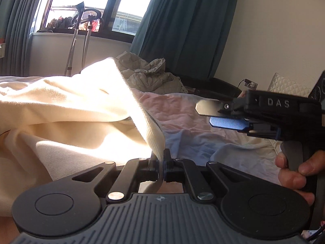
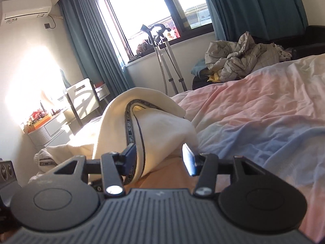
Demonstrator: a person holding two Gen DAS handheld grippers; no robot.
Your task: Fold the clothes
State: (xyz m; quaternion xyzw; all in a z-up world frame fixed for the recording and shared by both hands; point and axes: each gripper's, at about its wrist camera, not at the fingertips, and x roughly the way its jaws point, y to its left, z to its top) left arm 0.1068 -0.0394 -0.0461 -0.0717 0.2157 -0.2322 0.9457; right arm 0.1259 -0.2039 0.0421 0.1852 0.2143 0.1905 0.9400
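Note:
A cream garment (image 1: pixel 61 109) with a dark patterned inner band lies bunched on the bed. My left gripper (image 1: pixel 160 167) is shut on a ribbed edge of it and holds that edge up. In the right wrist view the garment (image 2: pixel 162 122) rises between my right gripper's (image 2: pixel 160 158) open jaws, its dark band (image 2: pixel 130 134) next to the left blue pad (image 2: pixel 130 152); the pads do not pinch it. The right gripper also shows in the left wrist view (image 1: pixel 219 113), open, to the right above the sheet.
A pink and blue bedsheet (image 2: pixel 254 122) covers the bed. A grey crumpled jacket (image 2: pixel 239 55) lies at the far end. A garment steamer stand (image 2: pixel 162 61) is by the window with teal curtains. A white chair (image 2: pixel 81 99) and a cluttered dresser (image 2: pixel 46 126) stand at left.

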